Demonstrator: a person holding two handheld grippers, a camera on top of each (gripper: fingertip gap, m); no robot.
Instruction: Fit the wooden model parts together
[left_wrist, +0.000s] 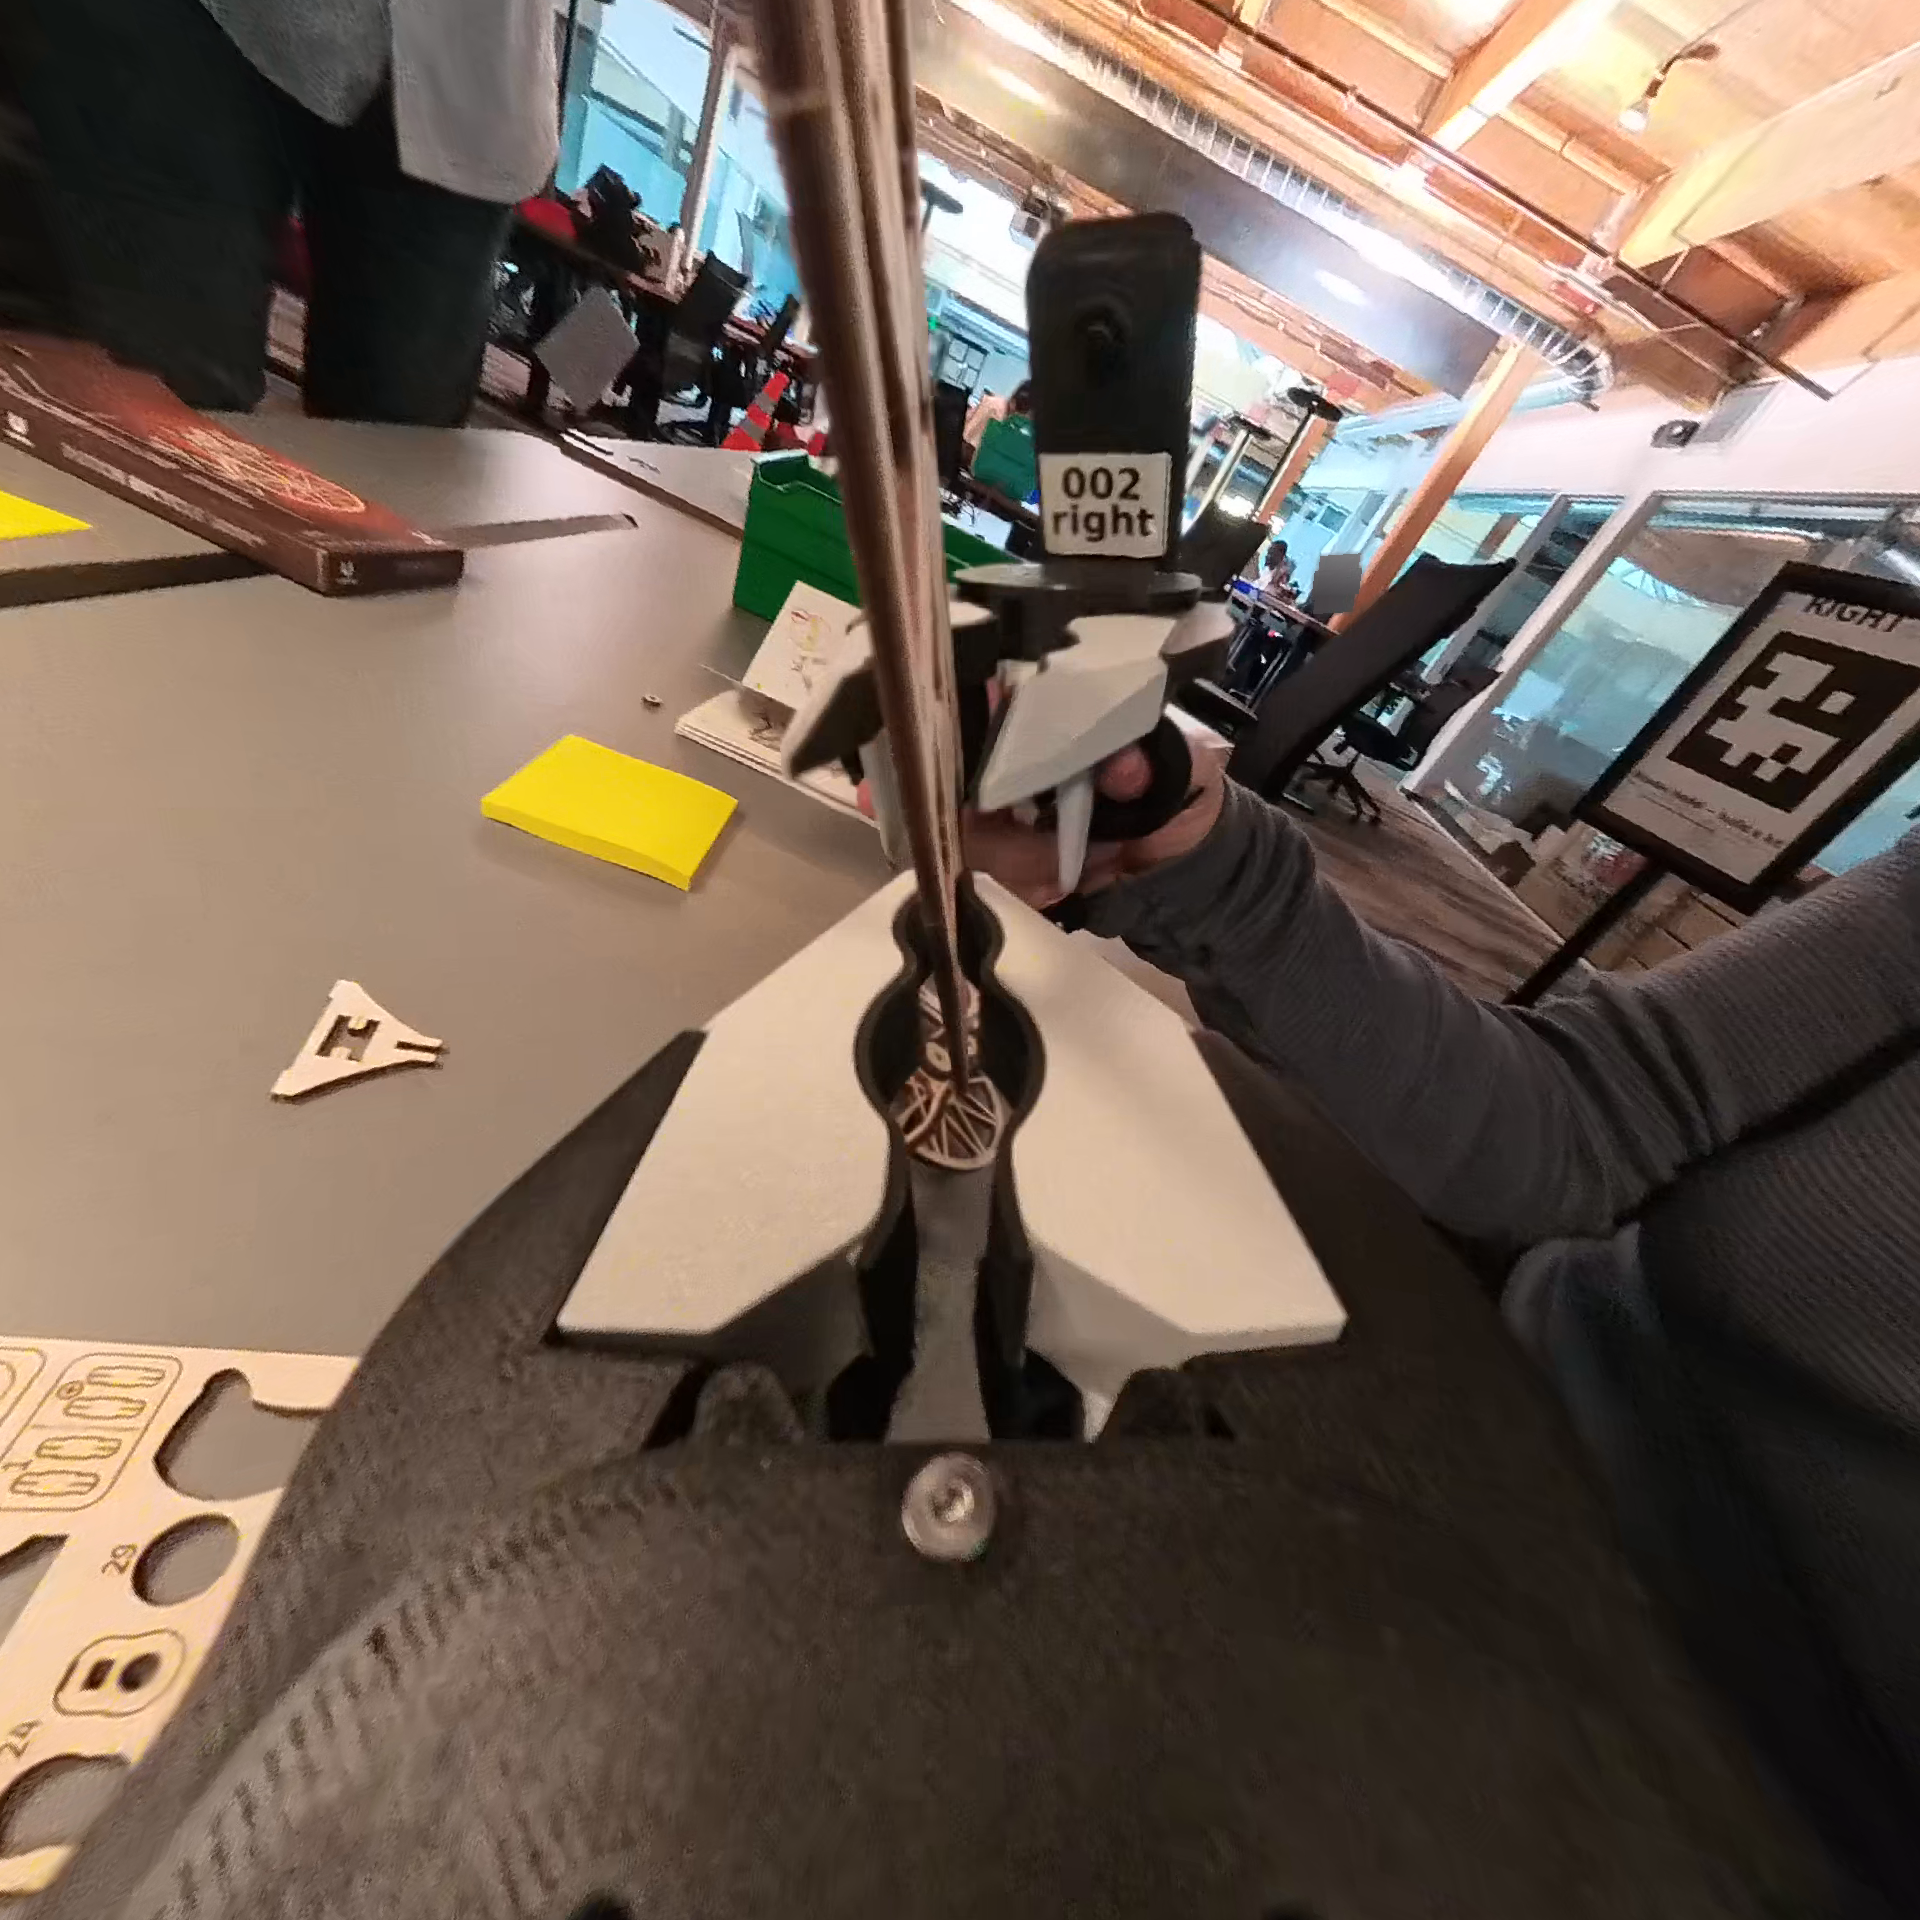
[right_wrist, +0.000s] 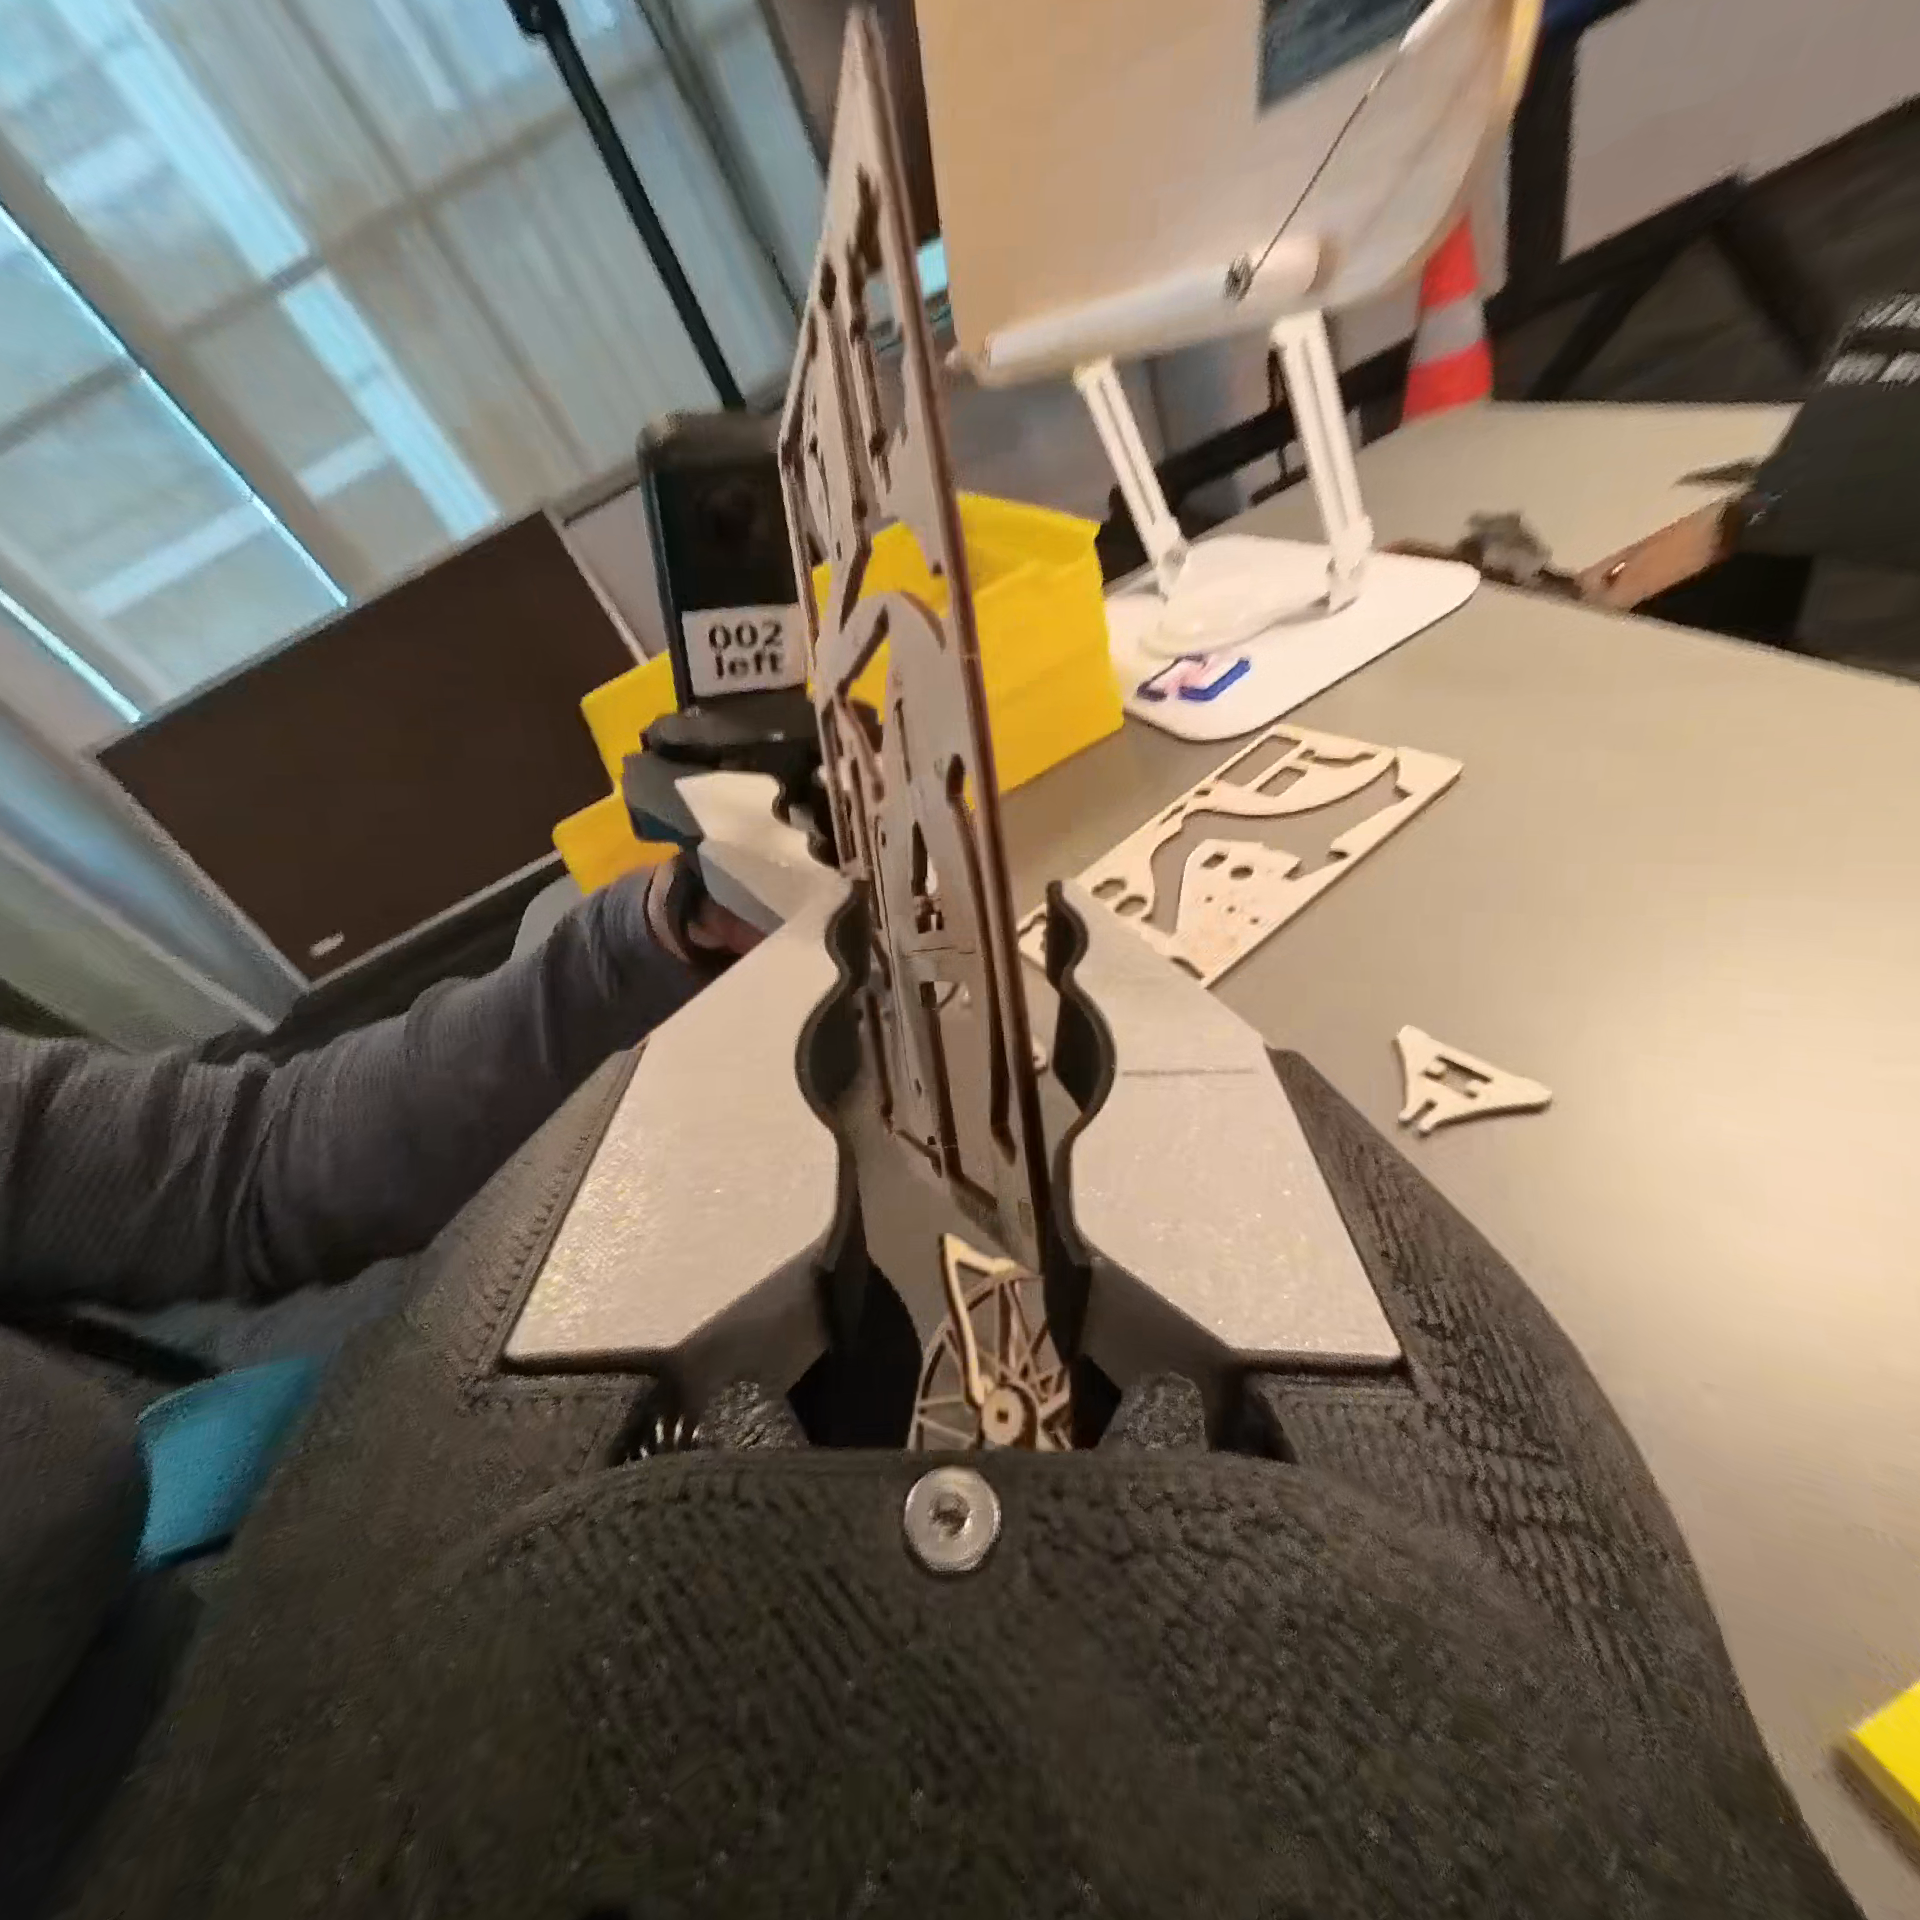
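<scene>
A laser-cut wooden sheet (left_wrist: 873, 416) stands on edge above the table, with a wheel-shaped part at its lower end (right_wrist: 987, 1351). My left gripper (left_wrist: 940, 899) is shut on the sheet's lower edge. In the right wrist view the sheet (right_wrist: 894, 582) rises between my right gripper's (right_wrist: 951, 914) fingers. Those jaws stand apart, and the sheet leans towards the right finger (right_wrist: 1070, 997). The right gripper (left_wrist: 977, 790) faces the left one from across the sheet. The left gripper (right_wrist: 769, 873) shows behind the sheet. A loose triangular wooden piece (left_wrist: 353, 1044) lies on the grey table (left_wrist: 312, 831).
A second cut-out sheet (right_wrist: 1247, 842) lies flat beyond the triangular piece (right_wrist: 1465, 1086). Another sheet (left_wrist: 104, 1507) lies at the near left. A yellow note pad (left_wrist: 613, 810), brown box (left_wrist: 208, 478), green bin (left_wrist: 800, 540), yellow bin (right_wrist: 1039, 644) and white stand (right_wrist: 1299, 603) sit around. A person stands at the far left (left_wrist: 395, 208). Both grippers' tips are close together, under 4 cm apart. Left tips and right tips are each some 15 centimeters from the loose triangular wooden piece (left_wrist: 353, 1044).
</scene>
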